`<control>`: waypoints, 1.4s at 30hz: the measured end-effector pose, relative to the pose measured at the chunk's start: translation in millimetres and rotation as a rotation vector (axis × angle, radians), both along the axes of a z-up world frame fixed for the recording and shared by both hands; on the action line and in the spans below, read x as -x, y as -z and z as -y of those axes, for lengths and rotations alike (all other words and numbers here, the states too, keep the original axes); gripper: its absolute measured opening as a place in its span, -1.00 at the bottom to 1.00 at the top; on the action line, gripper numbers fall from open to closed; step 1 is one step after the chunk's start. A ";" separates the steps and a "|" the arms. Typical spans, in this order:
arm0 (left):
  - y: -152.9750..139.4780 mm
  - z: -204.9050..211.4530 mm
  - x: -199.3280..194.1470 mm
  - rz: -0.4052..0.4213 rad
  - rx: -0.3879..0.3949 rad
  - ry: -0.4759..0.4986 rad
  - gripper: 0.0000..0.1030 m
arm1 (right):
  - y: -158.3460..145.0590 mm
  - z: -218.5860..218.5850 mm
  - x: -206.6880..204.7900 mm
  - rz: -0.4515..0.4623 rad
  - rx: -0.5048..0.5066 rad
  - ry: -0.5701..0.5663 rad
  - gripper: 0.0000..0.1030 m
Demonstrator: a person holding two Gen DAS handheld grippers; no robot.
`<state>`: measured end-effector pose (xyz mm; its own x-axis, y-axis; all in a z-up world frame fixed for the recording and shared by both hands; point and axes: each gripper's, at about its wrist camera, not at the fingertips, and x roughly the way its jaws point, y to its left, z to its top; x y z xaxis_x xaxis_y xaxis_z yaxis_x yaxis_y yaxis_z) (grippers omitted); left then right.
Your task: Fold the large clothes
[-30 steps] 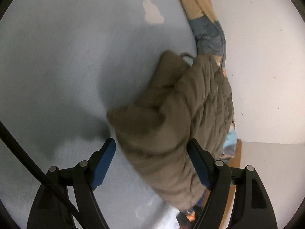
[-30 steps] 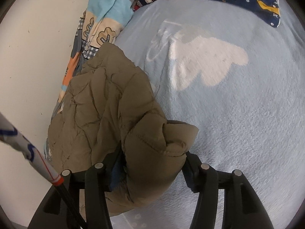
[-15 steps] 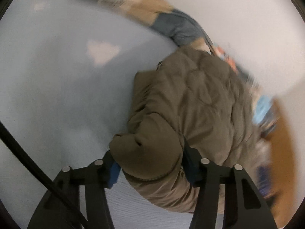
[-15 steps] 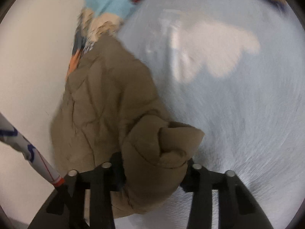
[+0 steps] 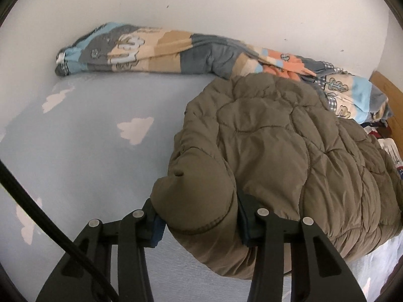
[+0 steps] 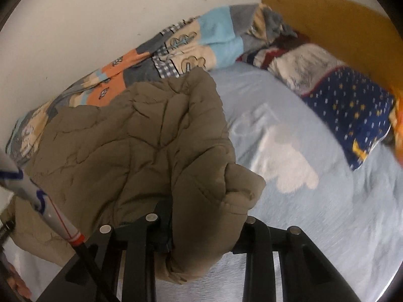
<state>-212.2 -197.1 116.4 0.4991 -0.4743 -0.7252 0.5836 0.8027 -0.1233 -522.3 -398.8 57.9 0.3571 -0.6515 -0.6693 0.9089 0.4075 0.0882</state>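
An olive-brown quilted puffer jacket (image 5: 277, 146) lies bunched on a light blue bed sheet with white clouds (image 5: 88, 151). My left gripper (image 5: 199, 221) is shut on a thick padded fold at the jacket's near left end. The jacket also shows in the right wrist view (image 6: 141, 136). My right gripper (image 6: 201, 226) is shut on a bulky fold at its near right end. Both folds fill the jaws and hide the pads. The jacket's far edge rests against a rolled blanket.
A rolled patchwork blanket (image 5: 176, 50) runs along the white wall (image 5: 226, 5); it also shows in the right wrist view (image 6: 196, 42). A navy star-print pillow (image 6: 352, 105) lies by a wooden headboard (image 6: 340, 22). A black cable (image 5: 37, 214) crosses the left view.
My left gripper closed on the jacket fold from open a second ago. Both views swung to face the wall, and the jacket shifted with them.
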 end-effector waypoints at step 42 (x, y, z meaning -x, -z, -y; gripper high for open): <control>50.4 -203.6 88.8 -0.573 0.262 -0.183 0.50 | 65.8 -93.3 179.2 0.298 -0.469 0.072 0.32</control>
